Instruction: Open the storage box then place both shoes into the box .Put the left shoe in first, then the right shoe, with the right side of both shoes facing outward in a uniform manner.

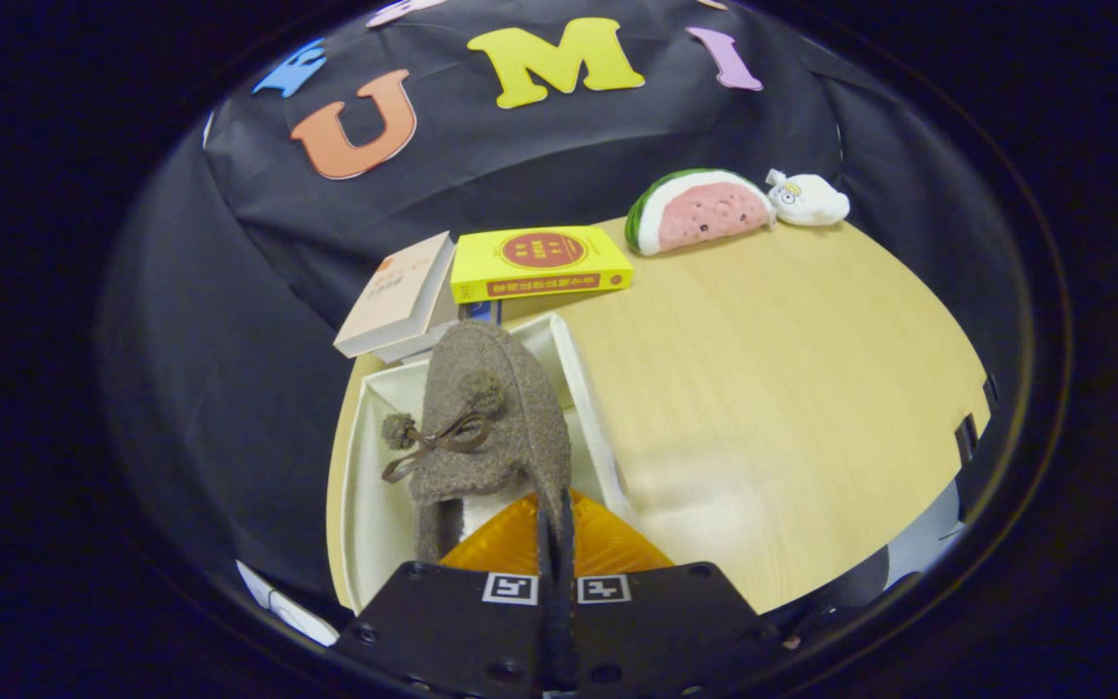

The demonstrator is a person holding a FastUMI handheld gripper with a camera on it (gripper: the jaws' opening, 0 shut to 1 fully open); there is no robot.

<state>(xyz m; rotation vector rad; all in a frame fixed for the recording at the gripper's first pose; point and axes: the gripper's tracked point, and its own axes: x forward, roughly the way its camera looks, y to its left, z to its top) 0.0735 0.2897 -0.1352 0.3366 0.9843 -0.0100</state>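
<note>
Fingers (555,529) pinch fuzzy shoe (491,417) by rear collar, over open box (365,466). Lower level, toe away; release once sole seated.

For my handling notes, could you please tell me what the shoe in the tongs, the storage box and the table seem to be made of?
The shoe looks like fuzzy grey-brown fleece or boucle, matte and nubbly, with a thin brown bow and pompoms. The tongs are shut on its edge. The storage box seems smooth white card or plastic; its thin straight walls leave that open. The table looks like pale wood laminate with faint grain and a soft sheen.
</note>
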